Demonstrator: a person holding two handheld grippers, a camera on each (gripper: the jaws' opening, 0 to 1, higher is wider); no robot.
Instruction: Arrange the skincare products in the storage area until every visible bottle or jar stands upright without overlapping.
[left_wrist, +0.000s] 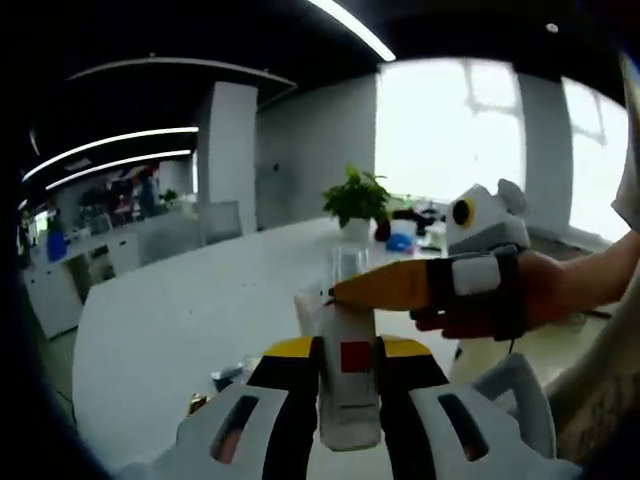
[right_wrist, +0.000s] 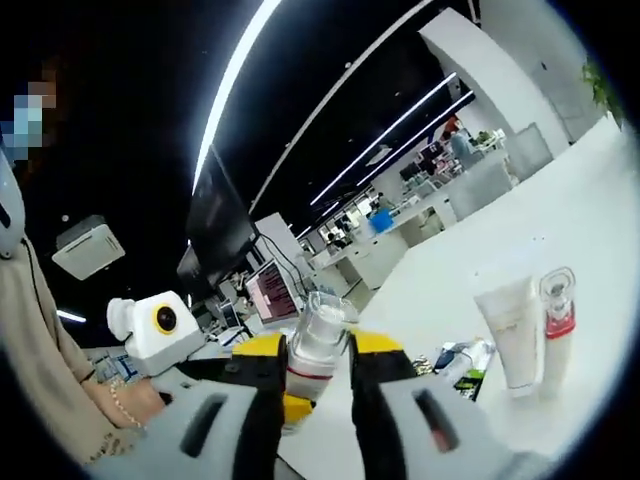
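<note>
Left gripper clamped on a white bottle; right gripper clamped on a clear-capped bottle.

Item 1: I hold the white bottle, red square on its label, upright above the white worktop; the other gripper's yellow jaw crosses just behind it from the right. Item 2: the clear-capped bottle, red band at its waist, sits cap-up between my right jaws, lifted, I judge, for standing down. Item 3: white tube and red-collared bottle stand upright at far right, side by side, leaving bare worktop nearer for both carried pieces.
</note>
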